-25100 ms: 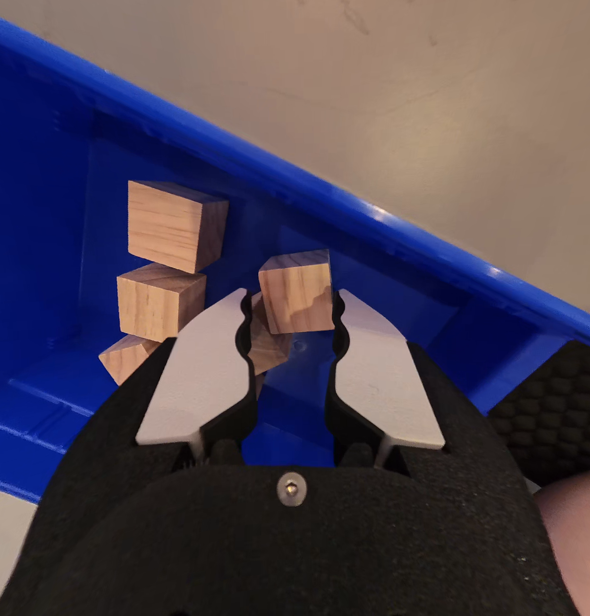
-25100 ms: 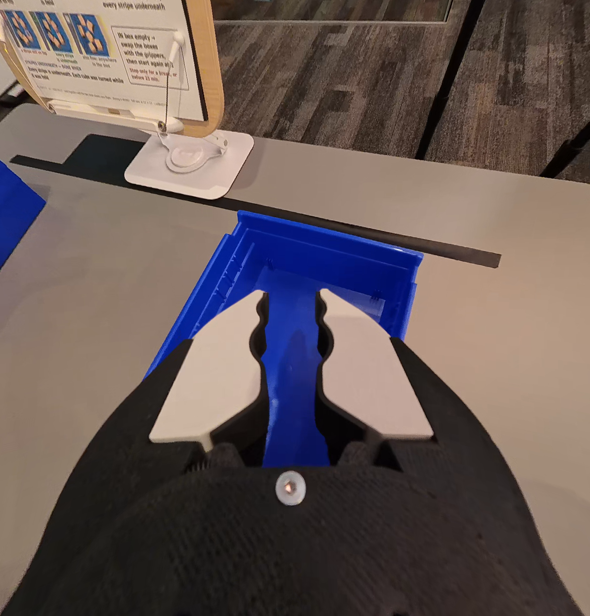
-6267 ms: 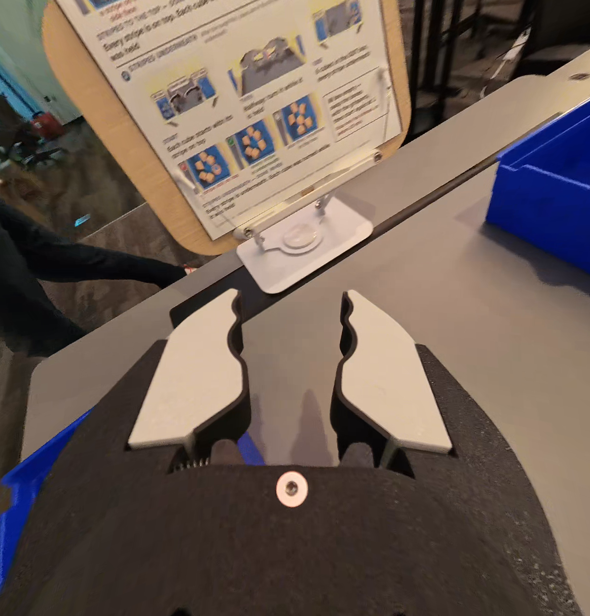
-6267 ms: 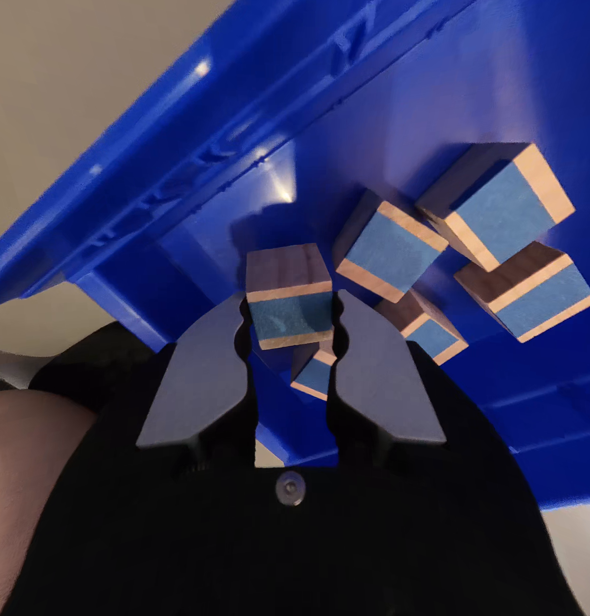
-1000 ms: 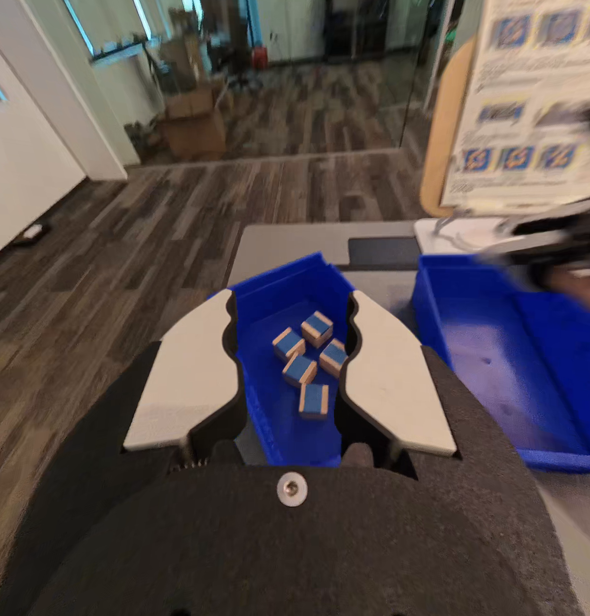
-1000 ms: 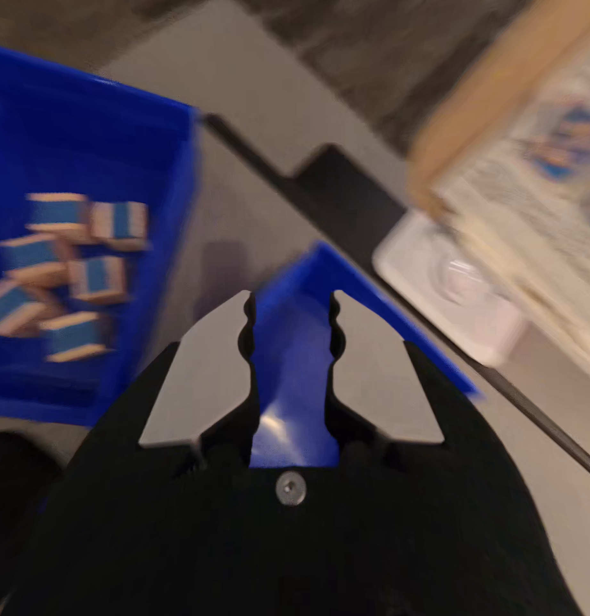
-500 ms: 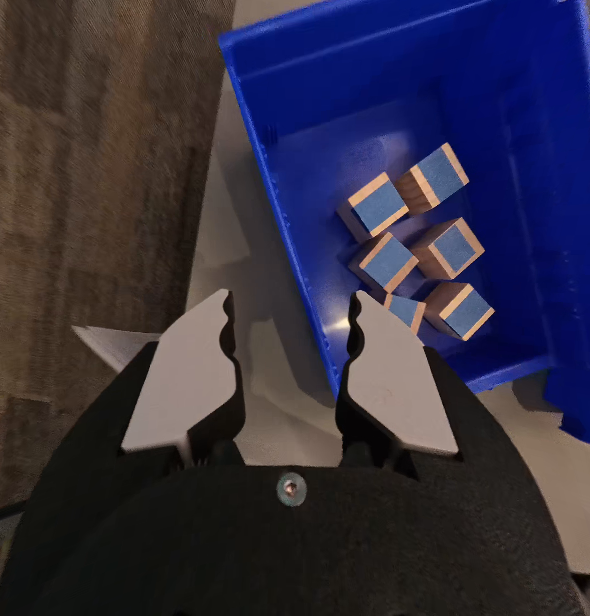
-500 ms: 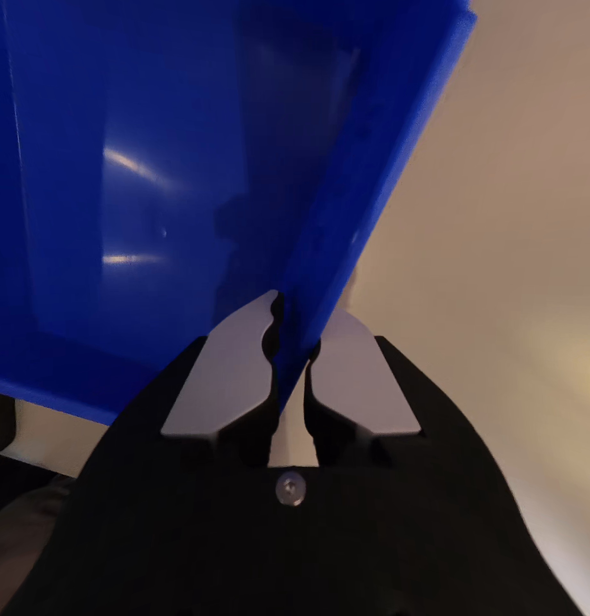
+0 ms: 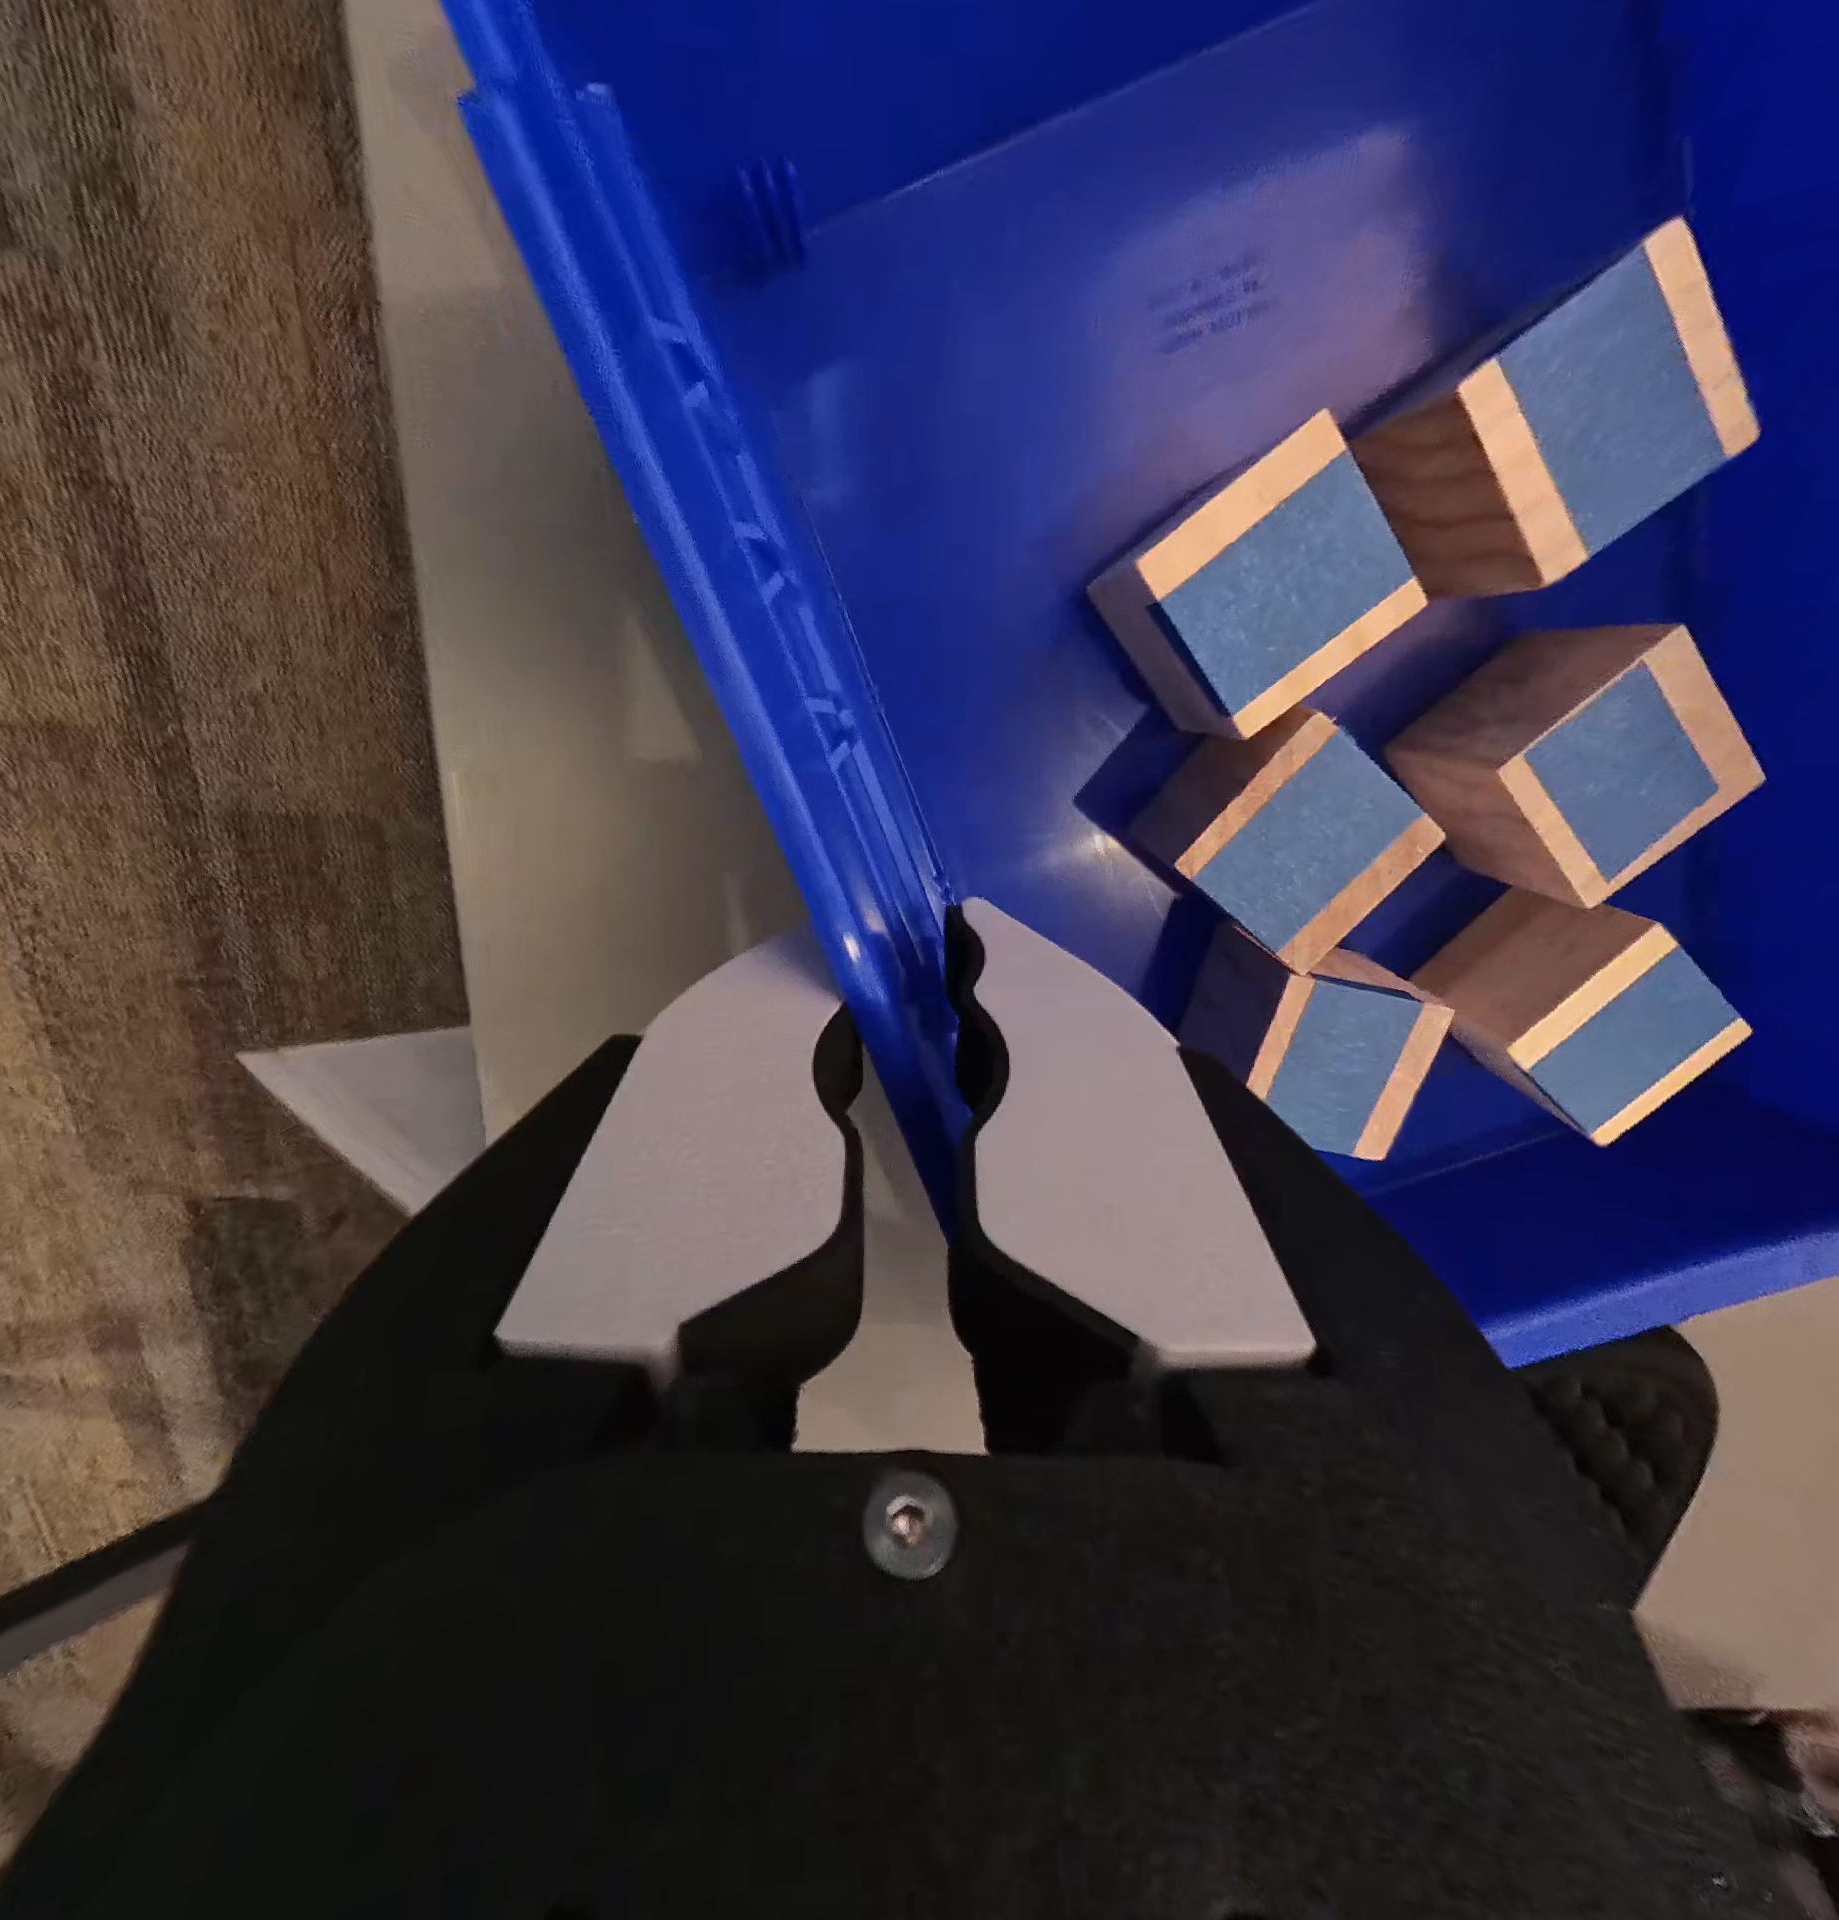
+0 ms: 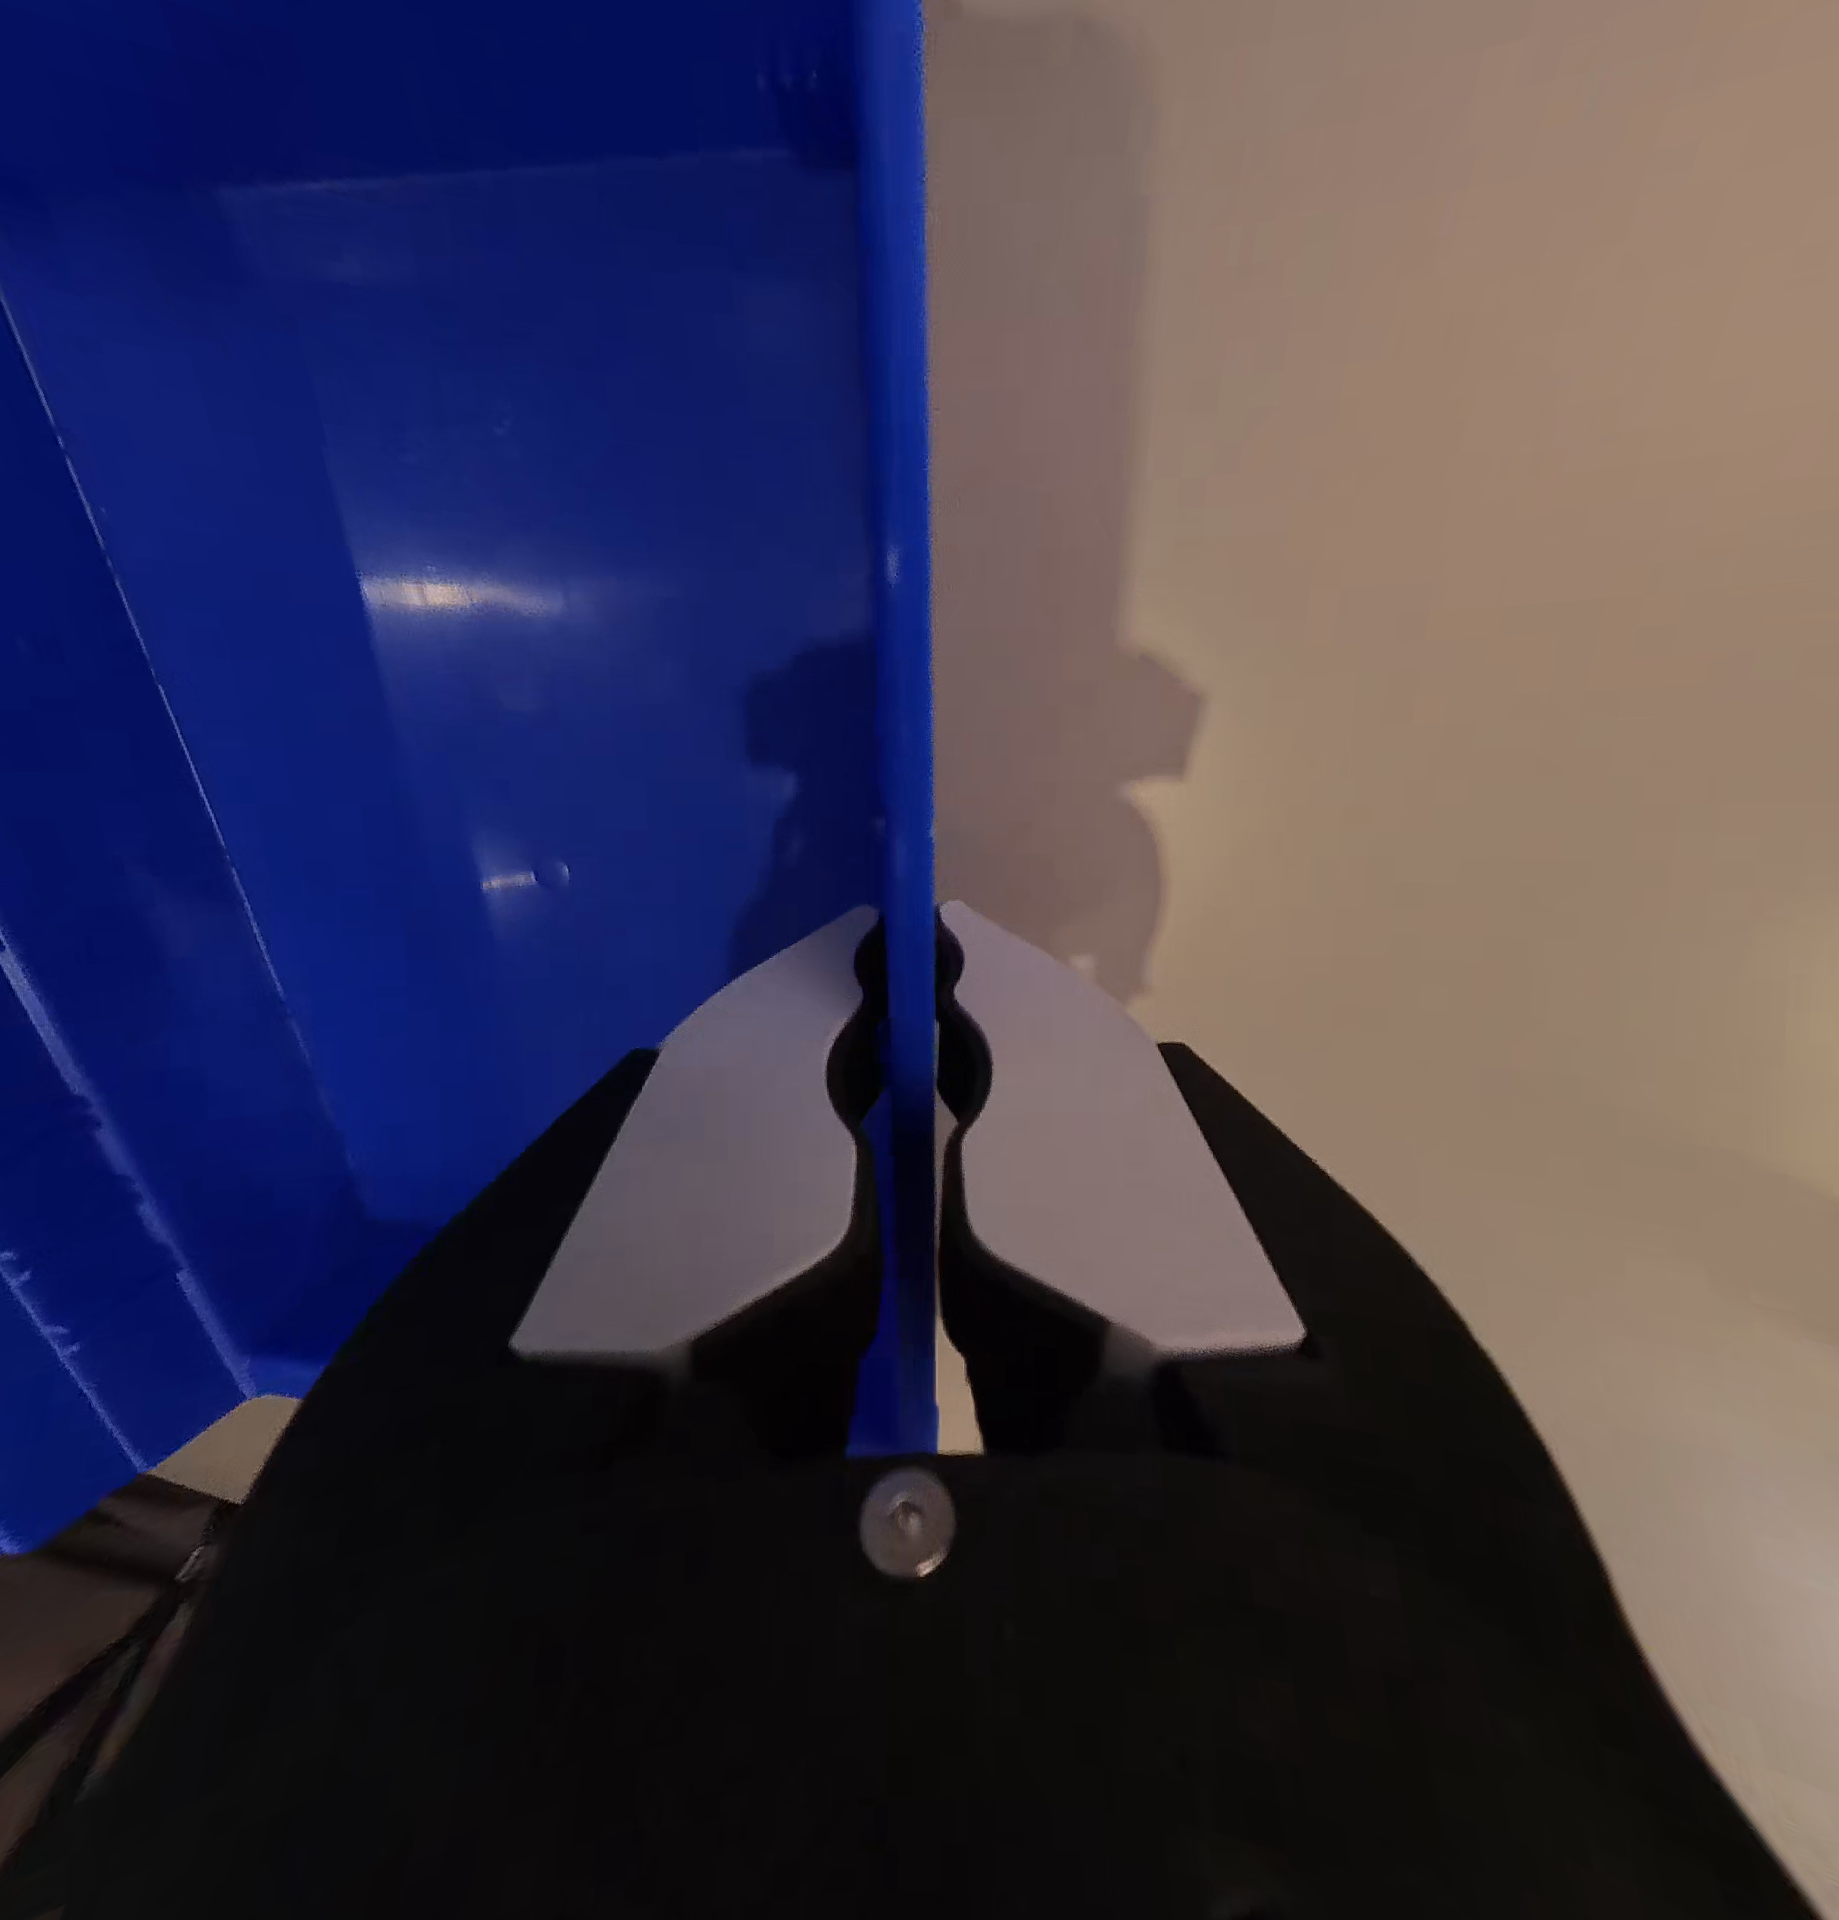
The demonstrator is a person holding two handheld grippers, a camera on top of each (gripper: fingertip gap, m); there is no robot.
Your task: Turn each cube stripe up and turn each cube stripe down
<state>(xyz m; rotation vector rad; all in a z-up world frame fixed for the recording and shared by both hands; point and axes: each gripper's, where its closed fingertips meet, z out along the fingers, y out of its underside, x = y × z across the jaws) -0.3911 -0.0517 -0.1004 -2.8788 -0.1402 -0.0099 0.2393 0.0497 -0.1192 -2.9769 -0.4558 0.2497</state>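
**Q:** What did each pair of tongs hold?

**A:** The left tongs [image 9: 899,997] were nearly closed on the side wall of a blue bin [image 9: 749,582]. The inner finger [image 9: 1081,1132] pressed the wall's inside face. The outer finger [image 9: 707,1122] sat against the outside, its tip hidden behind the rim. The right tongs [image 10: 907,966] were likewise pinched on the thin wall of a second blue bin [image 10: 899,520], one finger on each face.

**Q:** Where were the cubes?

**A:** Six wooden cubes [image 9: 1299,831] lay on the floor of the left bin, just beyond and to the right of the left tongs' inner finger, packed close together, several touching. Each showed its blue stripe upward. Nothing lay on the visible floor of the right bin ahead of the right tongs.

**Q:** What lay farther out?

**A:** The pale table [image 10: 1517,520] lay beside both bins, and dark flooring [image 9: 167,623] lay past the table edge, left of the left tongs.

**Q:** What could have gone wrong?

**A:** Judging from the grips, each bin hung on a narrow pinch of smooth plastic. A lift or swing could have let the wall slip or the bin pivot. In the left bin a tilt would have tumbled the cubes, spoiling the stripe-up faces or spilling them over the near table edge.
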